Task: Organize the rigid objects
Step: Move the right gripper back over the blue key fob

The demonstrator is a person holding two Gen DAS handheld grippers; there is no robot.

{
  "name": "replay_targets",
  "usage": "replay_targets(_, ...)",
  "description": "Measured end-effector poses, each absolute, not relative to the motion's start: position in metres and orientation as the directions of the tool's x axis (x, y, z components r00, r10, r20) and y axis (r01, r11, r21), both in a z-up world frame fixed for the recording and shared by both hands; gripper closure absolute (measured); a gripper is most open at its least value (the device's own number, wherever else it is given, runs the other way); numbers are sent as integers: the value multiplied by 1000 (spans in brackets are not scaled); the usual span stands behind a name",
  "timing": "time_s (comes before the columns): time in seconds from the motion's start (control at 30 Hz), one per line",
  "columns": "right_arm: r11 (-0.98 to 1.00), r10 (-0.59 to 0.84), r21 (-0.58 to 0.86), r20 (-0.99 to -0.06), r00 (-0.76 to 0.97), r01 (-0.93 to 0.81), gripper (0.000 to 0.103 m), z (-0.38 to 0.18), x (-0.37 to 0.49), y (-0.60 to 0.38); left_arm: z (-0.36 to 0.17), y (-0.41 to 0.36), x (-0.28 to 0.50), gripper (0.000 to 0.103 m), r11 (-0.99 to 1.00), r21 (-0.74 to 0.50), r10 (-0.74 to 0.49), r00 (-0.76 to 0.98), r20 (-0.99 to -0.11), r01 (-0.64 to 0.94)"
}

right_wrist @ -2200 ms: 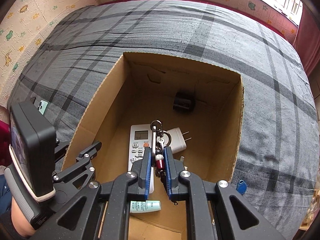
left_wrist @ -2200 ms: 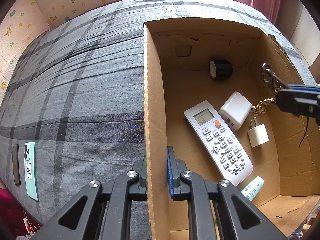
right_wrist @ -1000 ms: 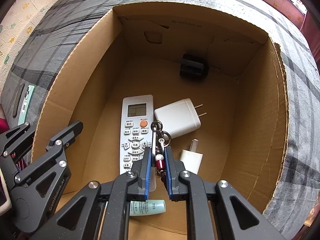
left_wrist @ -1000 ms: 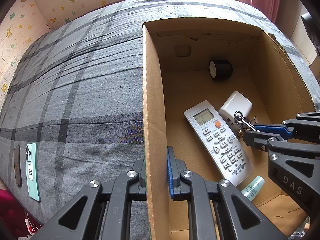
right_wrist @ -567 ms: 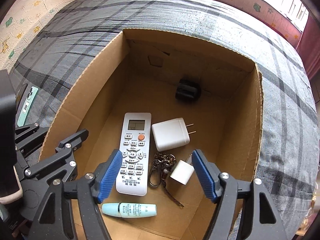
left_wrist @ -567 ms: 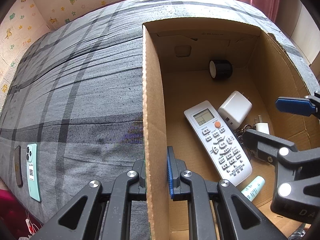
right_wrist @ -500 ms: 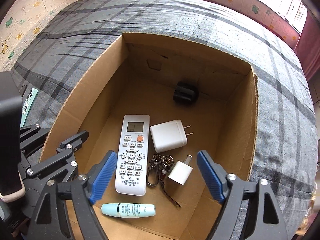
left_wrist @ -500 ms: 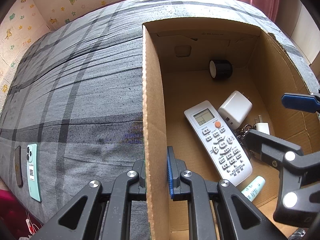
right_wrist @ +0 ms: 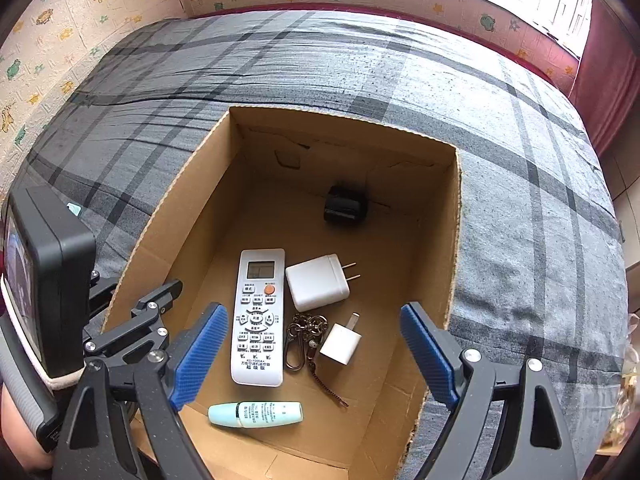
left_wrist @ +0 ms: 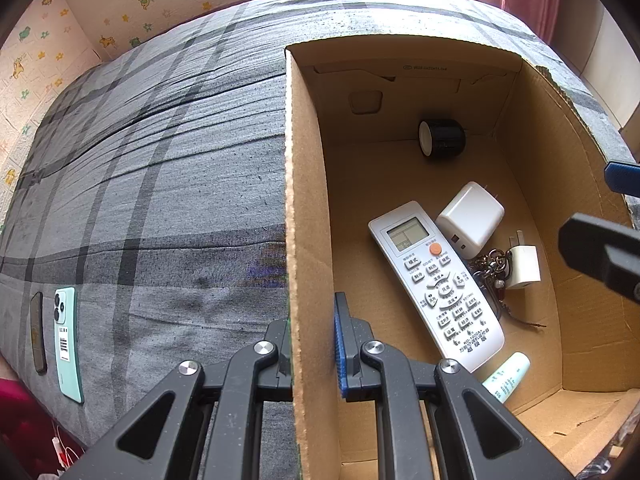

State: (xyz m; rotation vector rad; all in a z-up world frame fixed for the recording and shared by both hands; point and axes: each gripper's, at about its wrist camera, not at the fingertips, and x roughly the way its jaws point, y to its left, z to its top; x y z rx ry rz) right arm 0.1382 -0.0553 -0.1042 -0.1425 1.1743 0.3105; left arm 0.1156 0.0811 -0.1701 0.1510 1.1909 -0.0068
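An open cardboard box [left_wrist: 310,200] [right_wrist: 456,240] stands on the grey plaid bed. My left gripper [left_wrist: 312,340] is shut on the box's left wall. On the box floor lie a white remote [right_wrist: 259,316], a large white charger [right_wrist: 318,282], a small white plug [right_wrist: 340,340], a black roll [right_wrist: 345,209], a pale green tube [right_wrist: 256,414] and a metal keychain [right_wrist: 306,340] [left_wrist: 490,270]. My right gripper [right_wrist: 312,312] hangs above the box with its jaws opening wide. Nothing is between them. The keychain lies loose between the remote and the small plug.
A mint green phone [left_wrist: 66,340] and a dark phone [left_wrist: 37,332] lie on the bed cover [left_wrist: 160,160] far left of the box. Patterned walls border the bed, and a red curtain [right_wrist: 608,80] hangs at the right.
My right gripper opened and let go of the keychain, which now lies on the box floor. The gripper then rose out of the box. My left gripper kept its hold.
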Motion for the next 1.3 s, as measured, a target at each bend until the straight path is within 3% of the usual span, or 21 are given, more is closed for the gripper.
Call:
replay_targets(0.67,990,93,42,-911,402,-134,12,-81,148,-144,-170,81,115,89,991,110,72,371,-926,82)
replay_targets(1.3,999,49,48,-930,365,-12,12,-134,133,-213,-171,81,116,89,990,112,75,370,-926,81)
